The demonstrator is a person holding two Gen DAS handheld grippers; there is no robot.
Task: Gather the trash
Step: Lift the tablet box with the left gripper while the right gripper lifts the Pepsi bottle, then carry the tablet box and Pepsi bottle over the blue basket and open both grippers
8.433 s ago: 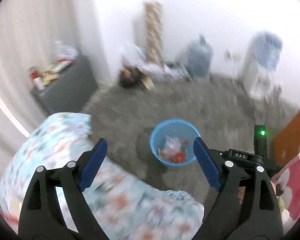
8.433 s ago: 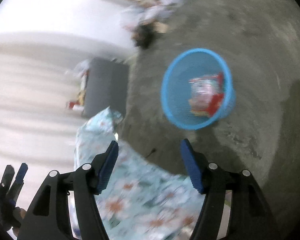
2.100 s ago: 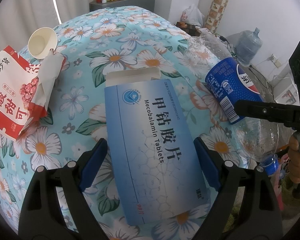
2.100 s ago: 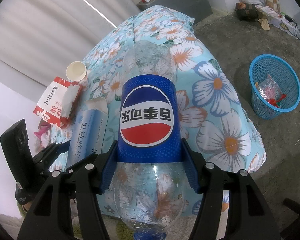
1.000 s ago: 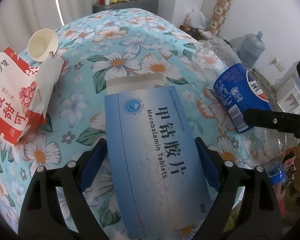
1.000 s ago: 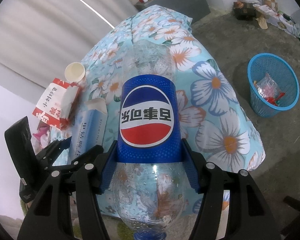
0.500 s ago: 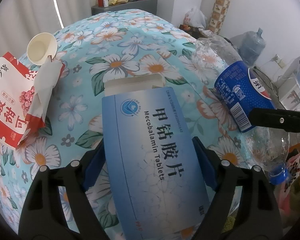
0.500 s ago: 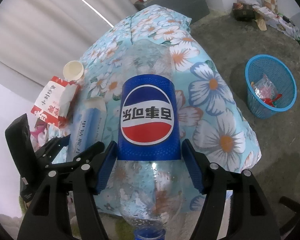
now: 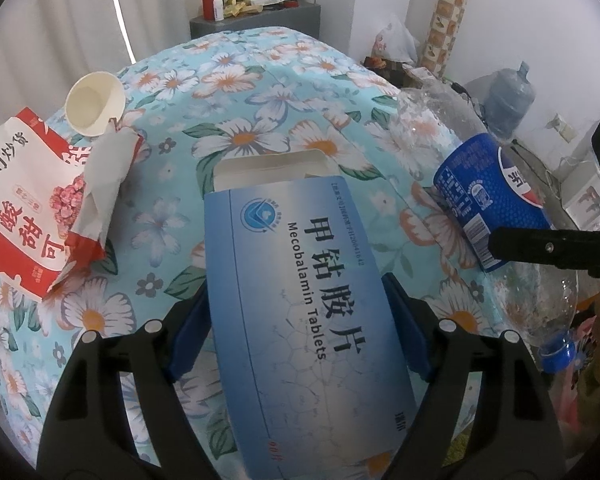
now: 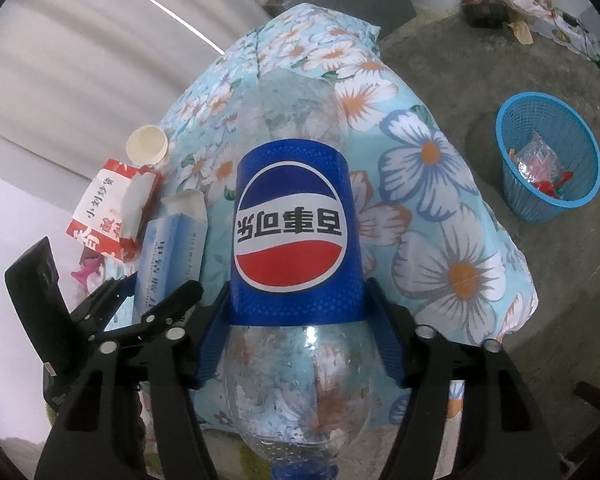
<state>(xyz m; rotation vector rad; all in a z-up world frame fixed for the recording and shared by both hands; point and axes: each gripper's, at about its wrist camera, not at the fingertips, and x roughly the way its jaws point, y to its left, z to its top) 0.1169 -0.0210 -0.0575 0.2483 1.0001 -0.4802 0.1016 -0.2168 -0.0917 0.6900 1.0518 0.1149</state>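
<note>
A blue-and-white tablet box with an open flap lies lengthwise on the floral tablecloth. My left gripper straddles it, jaws closing, both blue pads against the box's long sides. A clear Pepsi bottle with a blue label, cap toward the camera, sits between the jaws of my right gripper, which are closing with the pads pressed on the label's lower edge. The same bottle shows at the right of the left wrist view, and the box at the left of the right wrist view.
A red snack bag and a paper cup lie at the cloth's left. A blue mesh basket holding wrappers stands on the grey floor to the right. A grey cabinet and a water jug stand further back.
The left jaws have narrowed from beside the box to touching its sides, and the box has shifted slightly. The right gripper and bottle have barely moved.
</note>
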